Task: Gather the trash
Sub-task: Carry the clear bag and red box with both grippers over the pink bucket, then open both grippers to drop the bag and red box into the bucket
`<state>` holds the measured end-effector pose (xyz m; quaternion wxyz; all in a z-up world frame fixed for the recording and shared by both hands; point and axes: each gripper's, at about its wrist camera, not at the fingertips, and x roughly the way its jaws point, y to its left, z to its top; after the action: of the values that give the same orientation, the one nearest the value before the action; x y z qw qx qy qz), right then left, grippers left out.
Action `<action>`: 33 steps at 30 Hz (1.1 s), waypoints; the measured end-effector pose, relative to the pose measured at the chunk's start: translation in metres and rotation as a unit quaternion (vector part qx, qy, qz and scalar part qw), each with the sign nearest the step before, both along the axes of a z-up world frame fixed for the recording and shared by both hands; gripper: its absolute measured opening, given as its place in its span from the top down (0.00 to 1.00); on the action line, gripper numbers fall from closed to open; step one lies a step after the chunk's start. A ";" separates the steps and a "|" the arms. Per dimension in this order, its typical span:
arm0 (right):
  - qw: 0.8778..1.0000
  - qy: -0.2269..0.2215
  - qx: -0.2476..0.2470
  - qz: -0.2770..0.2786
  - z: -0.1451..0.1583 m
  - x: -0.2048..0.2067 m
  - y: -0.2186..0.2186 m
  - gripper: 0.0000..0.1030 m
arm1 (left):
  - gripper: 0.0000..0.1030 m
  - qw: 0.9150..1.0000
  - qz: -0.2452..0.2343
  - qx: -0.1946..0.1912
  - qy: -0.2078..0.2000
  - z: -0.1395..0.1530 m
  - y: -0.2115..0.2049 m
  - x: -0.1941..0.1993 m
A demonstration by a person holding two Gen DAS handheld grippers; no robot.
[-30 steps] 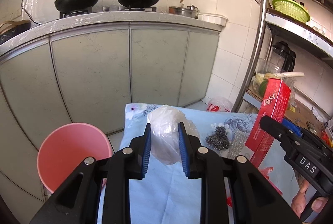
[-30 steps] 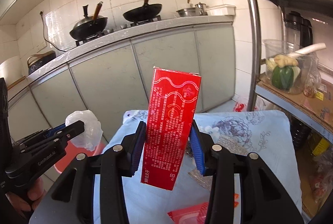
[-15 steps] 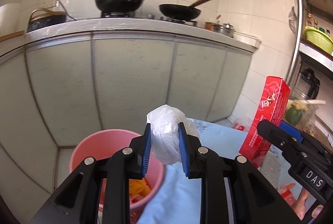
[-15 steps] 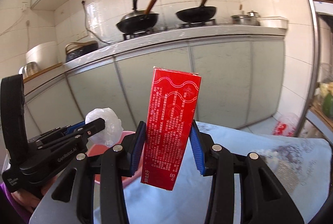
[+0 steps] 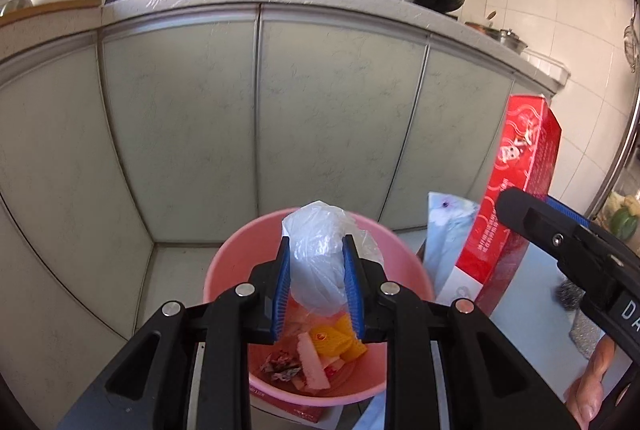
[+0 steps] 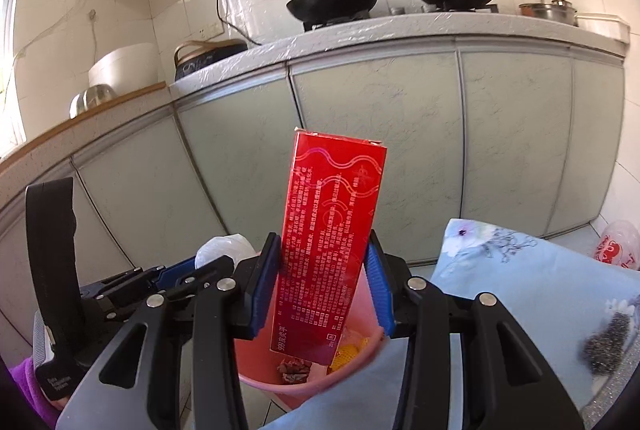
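Left wrist view: the left gripper [image 5: 318, 280] clamps a crumpled white plastic bag [image 5: 318, 258] directly above the open mouth of the pink bin [image 5: 224, 270], which holds scraps; the bin stands just before the cabinet doors [image 5: 256, 126]. Right wrist view: the right gripper [image 6: 324, 284] pinches an upright red carton [image 6: 330, 230] over the bin's near rim, beside the blue floral tablecloth [image 6: 520, 270] edge.

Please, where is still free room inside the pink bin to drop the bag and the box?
In the pink bin, the half nearer the cabinets looks bare. The scraps crowd the bottom. Beside it, the blue cloth is free between the bin and the scrubber.
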<state>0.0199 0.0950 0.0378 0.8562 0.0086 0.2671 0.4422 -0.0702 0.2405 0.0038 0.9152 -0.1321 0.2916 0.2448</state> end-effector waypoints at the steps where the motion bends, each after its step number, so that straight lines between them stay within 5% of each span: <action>1: 1.000 0.001 -0.003 0.003 -0.004 0.001 0.005 0.58 | 0.77 1.000 0.002 -0.001 0.006 -0.006 0.003 0.001; 14: 0.997 0.045 -0.050 0.028 -0.060 -0.002 0.034 0.58 | 0.74 0.998 -0.001 -0.018 0.061 -0.057 0.011 0.011; 21: 0.996 0.055 -0.060 0.035 -0.062 0.001 0.039 0.57 | 0.58 0.997 0.002 -0.038 0.074 -0.066 0.017 0.011; 33: 0.995 0.073 -0.056 0.038 -0.049 0.004 0.036 0.56 | 0.57 0.998 0.010 -0.025 0.060 -0.047 0.015 0.004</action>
<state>0.0242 0.1311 -0.0112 0.8161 -0.0178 0.3531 0.4572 -0.0660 0.2559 -0.0429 0.8898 -0.1428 0.3510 0.2543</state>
